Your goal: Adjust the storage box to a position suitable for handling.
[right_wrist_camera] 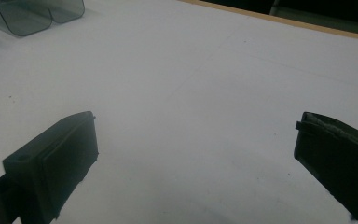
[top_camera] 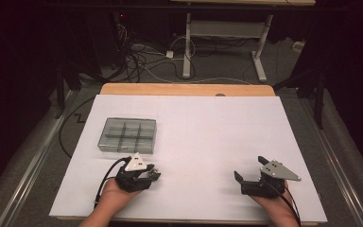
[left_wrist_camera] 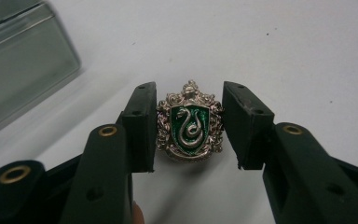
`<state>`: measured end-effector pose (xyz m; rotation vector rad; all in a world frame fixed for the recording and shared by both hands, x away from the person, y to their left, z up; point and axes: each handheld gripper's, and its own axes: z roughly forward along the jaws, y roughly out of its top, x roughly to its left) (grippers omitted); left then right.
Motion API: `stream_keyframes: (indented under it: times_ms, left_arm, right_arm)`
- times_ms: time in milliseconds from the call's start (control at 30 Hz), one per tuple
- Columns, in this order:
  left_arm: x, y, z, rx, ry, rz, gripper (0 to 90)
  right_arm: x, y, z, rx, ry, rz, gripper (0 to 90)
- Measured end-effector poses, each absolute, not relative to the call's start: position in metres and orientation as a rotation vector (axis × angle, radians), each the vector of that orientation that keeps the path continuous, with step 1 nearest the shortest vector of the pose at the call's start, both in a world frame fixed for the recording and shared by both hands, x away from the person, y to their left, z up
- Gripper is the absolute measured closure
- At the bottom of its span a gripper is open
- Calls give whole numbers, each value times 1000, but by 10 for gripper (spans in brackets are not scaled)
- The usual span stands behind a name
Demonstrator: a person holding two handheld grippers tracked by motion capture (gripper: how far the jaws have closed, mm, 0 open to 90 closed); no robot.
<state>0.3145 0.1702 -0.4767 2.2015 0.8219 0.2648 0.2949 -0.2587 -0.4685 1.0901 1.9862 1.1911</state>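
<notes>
Gripping item one: left gripper [left_wrist_camera: 189,128], black two-jaw type, clenched on a crest-shaped metal badge [left_wrist_camera: 189,125], one flat pad at each scrolled side edge, the badge facing the camera, just above the white sheet [top_camera: 208,132]. Badge: silver-toned cast metal, ornate scrollwork border, glossy green enamel shield bearing a raised coiled serpent; small, rigid, probably slippery at the rim. Handling note: keep pad pressure even and the hand level, since the hold appears to rest on the edges alone and a tilt could let the badge pivot out; carry low toward the box. Item two: compartment box [top_camera: 127,135], smoky translucent plastic, rectangular, internal dividers, lying just beyond the left gripper. Item three: right gripper [top_camera: 251,172], jaws spread wide, grasping nothing, resting well apart at the right over bare matte sheet.
</notes>
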Motion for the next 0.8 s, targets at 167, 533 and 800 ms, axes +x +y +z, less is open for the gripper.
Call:
stream_keyframes:
  times_ms: [167,533,800]
  left_arm:
    - [306,187,-475,2174,876,270,552]
    - [291,216,-482,2196,957,276,552]
    - [291,216,-484,2188,949,286,550]
  right_arm:
    - [296,-256,-468,1078,1990,1196,1]
    - [297,-254,-468,1074,1995,1200,1]
    - [297,-254,-468,1076,1994,1200,1]
